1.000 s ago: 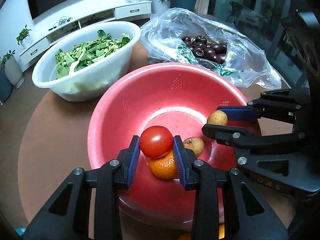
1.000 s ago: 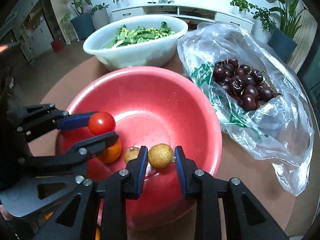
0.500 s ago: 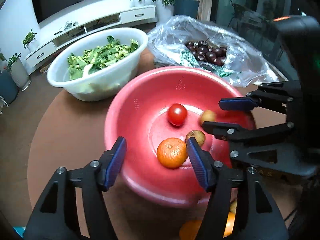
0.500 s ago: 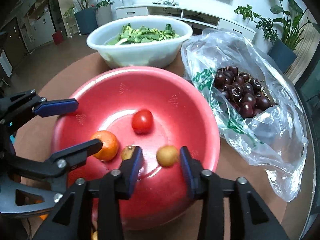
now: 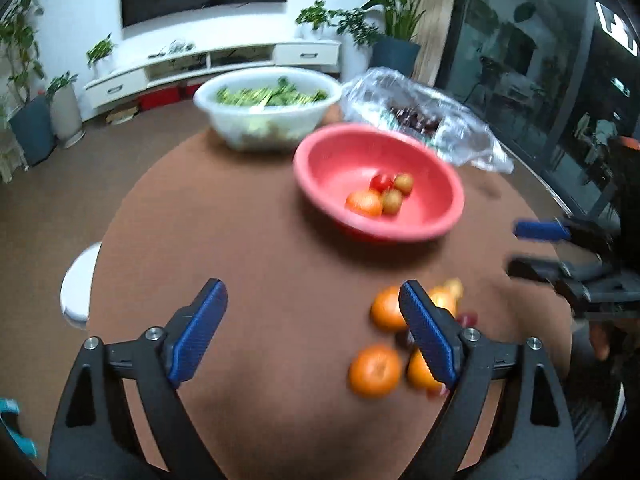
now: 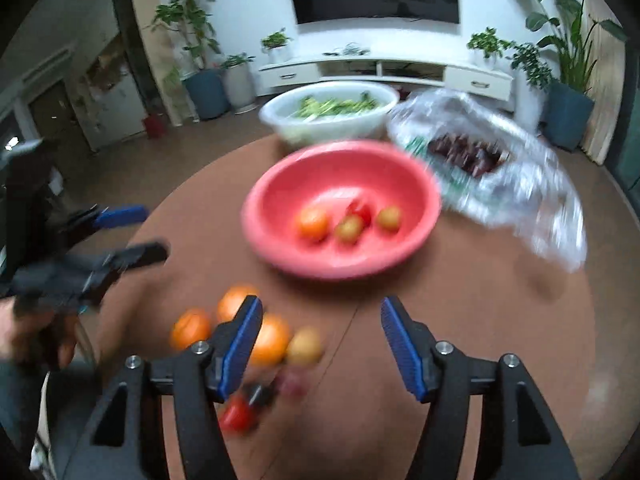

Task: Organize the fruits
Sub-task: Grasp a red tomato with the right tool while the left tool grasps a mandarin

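Both grippers empty, fingers spread wide, held above the near edge of the round brown counter [image 5: 248, 240]. Left gripper [image 5: 314, 330] over bare surface, with the loose pile of fruit [image 5: 404, 344] off to its right: the right blue finger [image 5: 428, 340] overlaps the pile in view, covering parts of two oranges. Right gripper [image 6: 322, 344] mirrors that, with the same pile [image 6: 248, 336] off to its left and the left blue finger [image 6: 240, 346] in front of an orange. Pile therefore between the two grippers, near both; neither clearly closer, judging from these blurred views.

Nearest clean target for the left side: one orange [image 5: 374, 370] lying free of the finger, just left of it and low in view. For the right side: a small yellowish fruit [image 6: 305, 346] just right of the left finger, and a red tomato [image 6: 238, 416] lower down, close to the gripper body. Round fruit, so no long axis to line up with; any approach angle likely fine, only a sideways shift inward and a drop needed.

Red bowl [image 5: 320, 168] farther out, past the pile, already holding an orange, a tomato and two small brownish fruits clustered together. Behind it a white bowl [image 5: 240, 128] of greens and a clear bag [image 5: 460, 136] of dark cherries.

Fruit skins look smooth and firm; oranges bright, rolling likely if nudged. Motion blur hides finer detail.
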The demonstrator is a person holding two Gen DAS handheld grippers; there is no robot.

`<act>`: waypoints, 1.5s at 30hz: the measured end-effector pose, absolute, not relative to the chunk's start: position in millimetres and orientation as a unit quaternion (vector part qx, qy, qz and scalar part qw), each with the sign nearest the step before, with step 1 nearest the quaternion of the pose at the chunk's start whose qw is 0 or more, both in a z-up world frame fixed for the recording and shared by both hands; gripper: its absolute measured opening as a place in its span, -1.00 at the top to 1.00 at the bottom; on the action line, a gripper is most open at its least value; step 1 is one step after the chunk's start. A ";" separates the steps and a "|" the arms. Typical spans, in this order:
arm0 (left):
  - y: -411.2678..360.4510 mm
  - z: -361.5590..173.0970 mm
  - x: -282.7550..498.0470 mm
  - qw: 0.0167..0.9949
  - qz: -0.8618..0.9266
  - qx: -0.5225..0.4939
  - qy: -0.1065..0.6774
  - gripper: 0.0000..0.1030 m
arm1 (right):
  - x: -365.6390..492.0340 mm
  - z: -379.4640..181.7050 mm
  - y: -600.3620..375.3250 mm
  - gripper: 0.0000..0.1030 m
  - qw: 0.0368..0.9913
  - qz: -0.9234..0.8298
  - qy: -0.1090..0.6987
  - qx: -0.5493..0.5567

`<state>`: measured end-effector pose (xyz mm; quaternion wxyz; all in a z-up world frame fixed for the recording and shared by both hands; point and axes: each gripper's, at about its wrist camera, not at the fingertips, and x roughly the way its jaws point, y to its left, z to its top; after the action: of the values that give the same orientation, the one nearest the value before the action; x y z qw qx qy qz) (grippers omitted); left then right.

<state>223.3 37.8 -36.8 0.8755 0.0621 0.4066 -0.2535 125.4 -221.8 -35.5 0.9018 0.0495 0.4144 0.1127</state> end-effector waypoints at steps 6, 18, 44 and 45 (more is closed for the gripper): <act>69.8 -53.2 166.7 0.866 -0.252 0.054 0.429 -0.70 | 71.6 -66.1 -177.7 -0.16 0.888 0.146 0.435 0.024; 96.4 -72.0 101.4 0.860 -0.245 0.034 0.446 -0.70 | 89.6 -94.7 -158.2 0.11 0.870 0.145 0.472 -0.002; 3.5 -101.8 200.1 0.795 -0.350 0.194 0.457 -0.54 | 62.6 -78.1 -201.1 0.33 0.878 0.147 0.449 0.077; 1.5 -103.8 203.7 0.791 -0.354 0.199 0.457 -0.54 | 61.8 -77.2 -202.8 0.33 0.878 0.147 0.448 0.081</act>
<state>203.7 1.5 -103.8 0.7910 0.1989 0.4574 -0.3543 61.8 -202.8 -77.2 0.8784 0.0809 0.4475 0.1470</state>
